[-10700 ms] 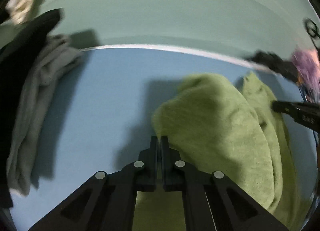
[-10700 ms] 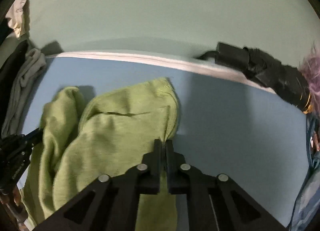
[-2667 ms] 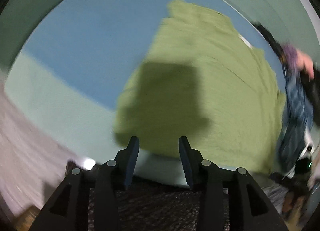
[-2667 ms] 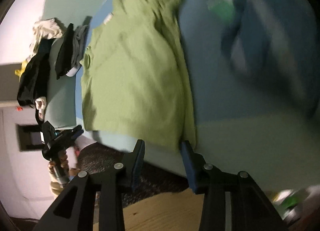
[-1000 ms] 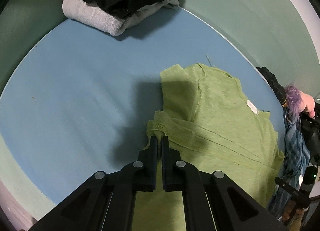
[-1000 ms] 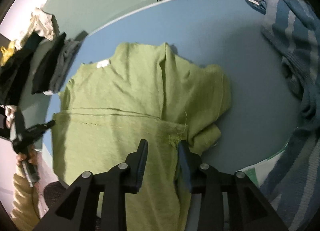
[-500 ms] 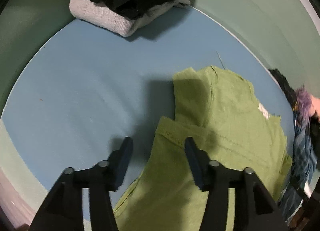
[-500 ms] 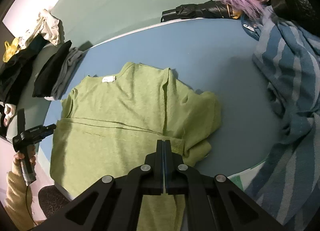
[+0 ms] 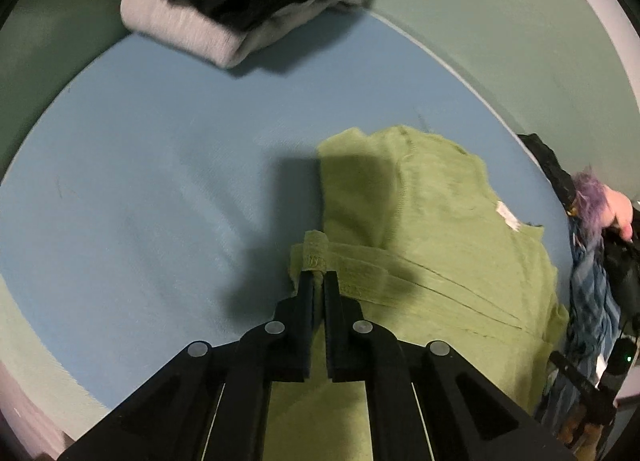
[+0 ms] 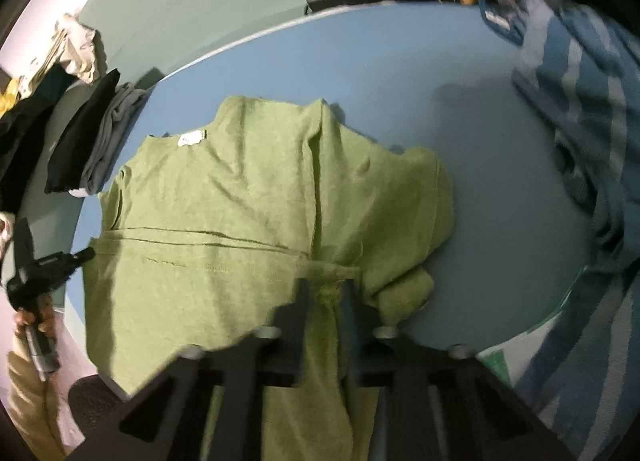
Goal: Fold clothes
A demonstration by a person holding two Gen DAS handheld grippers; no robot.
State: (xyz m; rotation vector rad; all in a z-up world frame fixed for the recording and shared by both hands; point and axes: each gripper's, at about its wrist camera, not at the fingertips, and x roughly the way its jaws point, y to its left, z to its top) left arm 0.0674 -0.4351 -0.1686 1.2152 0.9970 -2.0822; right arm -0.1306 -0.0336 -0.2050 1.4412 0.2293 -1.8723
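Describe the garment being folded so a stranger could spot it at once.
Start at the blue mat covering the table. The green shirt lies spread across its middle, a white label at the collar. Unlike the folded grey and black stack and the striped blue cloth, both grippers pinch its hem.

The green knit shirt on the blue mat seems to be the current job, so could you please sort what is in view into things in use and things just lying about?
In use:
- green knit shirt, hem pinched
- left gripper, jaws shut on the hem
- right gripper, gripping hem fabric

Lying about:
- folded grey and black clothes stack
- blue striped garment
- purple fluffy toy
- blue mat
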